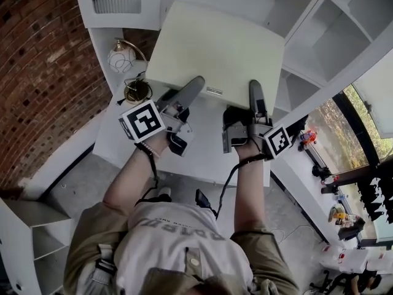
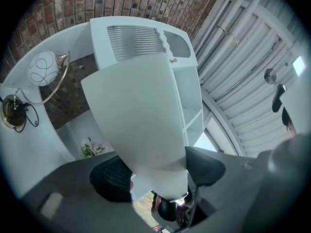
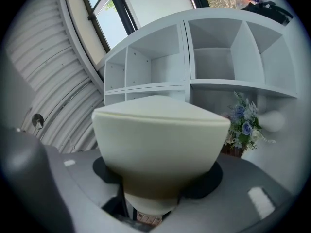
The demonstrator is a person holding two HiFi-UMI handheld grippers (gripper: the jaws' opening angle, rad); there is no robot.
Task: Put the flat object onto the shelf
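Note:
The flat object (image 1: pixel 215 51) is a thick cream-white pad held up in the air in front of the white shelf unit (image 1: pixel 331 35). Both grippers hold its near edge. My left gripper (image 1: pixel 191 86) is shut on the near left part, and in the left gripper view the pad (image 2: pixel 136 110) runs between the dark pads (image 2: pixel 111 178). My right gripper (image 1: pixel 255 94) is shut on the near right part. In the right gripper view the pad (image 3: pixel 160 140) fills the gap between the jaws and hides most of them.
The shelf unit (image 3: pixel 218 57) has several open white cubbies. A gold-based lamp (image 1: pixel 136 91) with a round globe (image 1: pixel 121 57) stands on the white counter (image 1: pixel 202 155) by the brick wall (image 1: pixel 43 72). A pot of blue flowers (image 3: pixel 243 125) stands at the right.

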